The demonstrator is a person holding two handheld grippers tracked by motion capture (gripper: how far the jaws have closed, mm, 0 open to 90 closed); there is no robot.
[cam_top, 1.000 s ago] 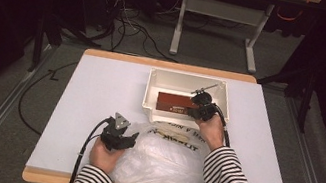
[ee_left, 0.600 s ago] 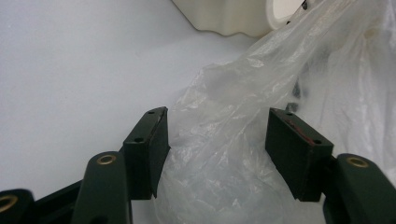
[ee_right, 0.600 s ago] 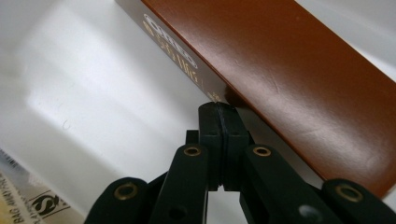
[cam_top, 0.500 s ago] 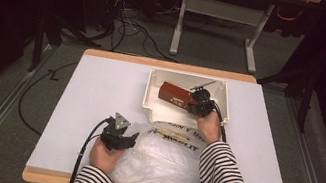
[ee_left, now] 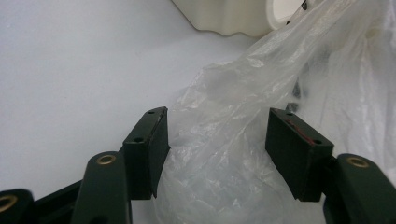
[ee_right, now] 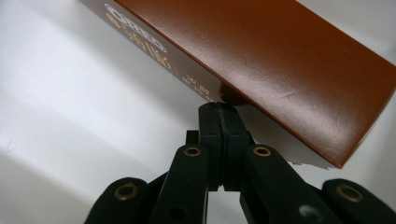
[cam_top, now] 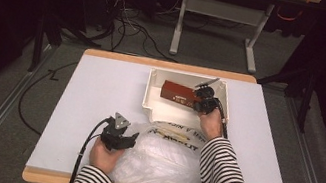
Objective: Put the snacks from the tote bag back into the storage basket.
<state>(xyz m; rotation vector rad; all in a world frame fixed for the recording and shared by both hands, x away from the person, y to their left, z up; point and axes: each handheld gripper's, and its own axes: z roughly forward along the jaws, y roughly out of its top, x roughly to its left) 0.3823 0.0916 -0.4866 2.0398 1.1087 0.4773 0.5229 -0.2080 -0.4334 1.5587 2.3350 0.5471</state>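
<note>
We see the right gripper (cam_top: 203, 100) inside the white tray (cam_top: 151, 100) on the counter (cam_top: 101, 85). Its jaws are pressed together on the lower edge of the brown box (ee_right: 280, 60), which is tilted in the tray. The left gripper (ee_left: 217, 149) has its jaws wide apart around the clear plastic bag (ee_left: 219, 168), near the counter's front edge, not pressing it.

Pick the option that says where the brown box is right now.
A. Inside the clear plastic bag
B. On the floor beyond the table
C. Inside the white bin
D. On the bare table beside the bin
C: the brown box sits tilted within the walls of the white bin, with the right tool shut at its edge.
</note>
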